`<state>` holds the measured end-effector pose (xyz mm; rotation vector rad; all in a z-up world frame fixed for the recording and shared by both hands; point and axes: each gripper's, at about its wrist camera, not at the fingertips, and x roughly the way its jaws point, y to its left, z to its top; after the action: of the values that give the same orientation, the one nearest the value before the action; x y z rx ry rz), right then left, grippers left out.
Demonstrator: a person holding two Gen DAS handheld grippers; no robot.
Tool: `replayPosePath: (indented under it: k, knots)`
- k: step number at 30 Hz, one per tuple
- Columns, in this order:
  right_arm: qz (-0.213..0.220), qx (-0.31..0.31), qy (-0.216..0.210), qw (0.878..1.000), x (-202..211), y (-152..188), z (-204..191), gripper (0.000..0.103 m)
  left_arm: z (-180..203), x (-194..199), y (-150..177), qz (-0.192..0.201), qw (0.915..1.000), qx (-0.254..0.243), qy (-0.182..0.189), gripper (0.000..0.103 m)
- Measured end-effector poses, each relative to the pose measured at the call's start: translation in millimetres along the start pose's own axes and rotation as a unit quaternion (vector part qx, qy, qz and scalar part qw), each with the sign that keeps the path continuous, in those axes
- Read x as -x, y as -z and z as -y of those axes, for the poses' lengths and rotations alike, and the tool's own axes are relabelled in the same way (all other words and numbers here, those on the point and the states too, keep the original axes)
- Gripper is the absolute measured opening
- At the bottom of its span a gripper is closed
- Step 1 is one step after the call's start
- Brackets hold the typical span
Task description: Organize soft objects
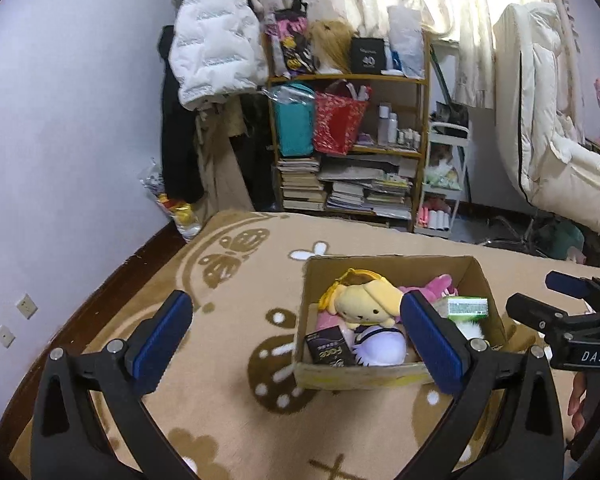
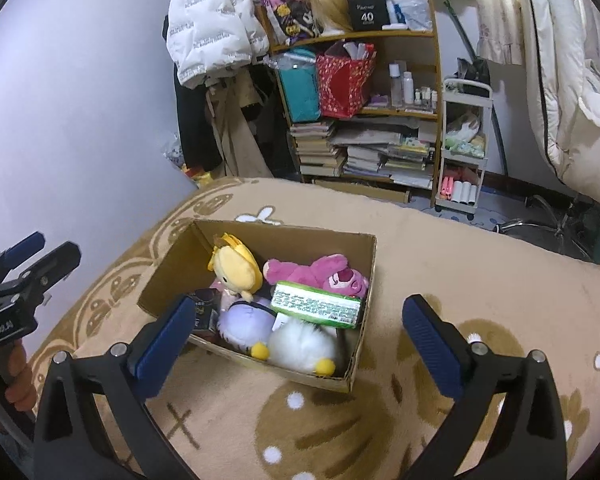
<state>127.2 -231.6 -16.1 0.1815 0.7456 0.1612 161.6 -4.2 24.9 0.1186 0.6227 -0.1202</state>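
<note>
Left gripper [image 1: 296, 338]: black arms, ribbed blue pads, silver screws; right gripper [image 2: 296, 344] identical.

White plush [image 2: 304, 346] hides beneath the green pack [image 2: 315, 306].

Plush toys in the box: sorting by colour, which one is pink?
The pink bear, lying at the box's far side behind the green packet; the others are yellow, lilac and white.
</note>
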Motion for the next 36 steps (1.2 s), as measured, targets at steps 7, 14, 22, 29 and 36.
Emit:
replayPosePath:
  k: [7, 14, 22, 29, 36]
  knots:
    - [0.021, 0.018, 0.001, 1.0, 28.6, 0.9, -9.5, 0.103, -10.9, 45.3, 4.5, 0.026, 0.9995, 0.012, -0.016, 0.103]
    - [0.05, 0.016, -0.004, 0.999, 61.3, 2.0, -14.9, 0.103, -12.7, 79.3, 5.5, 0.051, 0.9984, 0.001, -0.025, 0.103]
    - [0.067, 0.012, -0.004, 0.998, 81.0, 17.8, -15.5, 0.103, -11.9, 113.9, 16.5, 0.081, 0.9965, 0.02, -0.007, 0.103]
    - [0.095, 0.01, -0.005, 0.995, 94.6, 34.6, -16.3, 0.103, -14.3, 127.7, 29.3, 0.098, 0.9944, 0.038, -0.004, 0.103]
    - [0.132, 0.018, -0.007, 0.991, 106.2, 55.9, -21.4, 0.103, -16.7, 129.6, 45.4, 0.096, 0.9944, 0.043, -0.009, 0.103]
